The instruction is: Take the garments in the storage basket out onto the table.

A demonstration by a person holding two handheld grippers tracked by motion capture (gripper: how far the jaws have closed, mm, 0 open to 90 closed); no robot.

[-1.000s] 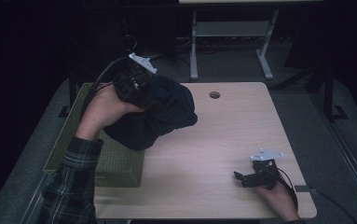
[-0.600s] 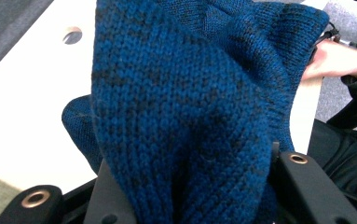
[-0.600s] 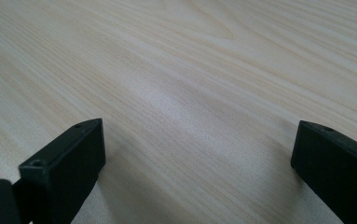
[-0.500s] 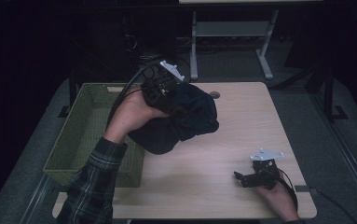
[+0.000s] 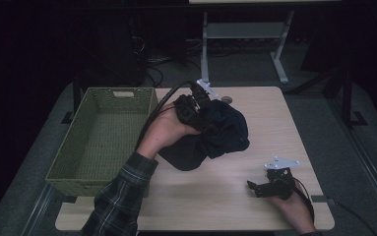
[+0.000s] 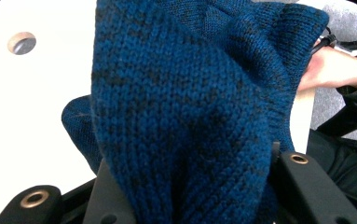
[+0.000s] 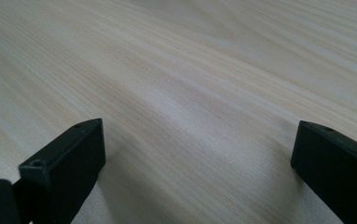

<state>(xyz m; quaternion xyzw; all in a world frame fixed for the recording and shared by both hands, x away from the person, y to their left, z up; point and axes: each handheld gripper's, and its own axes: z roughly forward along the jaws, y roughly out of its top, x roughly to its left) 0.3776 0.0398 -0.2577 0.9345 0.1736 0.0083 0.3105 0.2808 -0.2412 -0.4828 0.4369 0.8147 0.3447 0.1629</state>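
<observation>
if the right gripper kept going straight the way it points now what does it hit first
Probably just the bare wooden table. The right gripper has open jaws with nothing between them, angled low over the tabletop. In the high view it points left, short of the dark blue knit garment, though depth is unclear.

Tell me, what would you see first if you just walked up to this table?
First, the dark blue knit sweater, bunched up and held above the middle of the table by the left hand-held gripper. Next, the green woven basket at the table's left edge. The right hand-held gripper rests near the front right corner, jaws open with nothing between them.
</observation>
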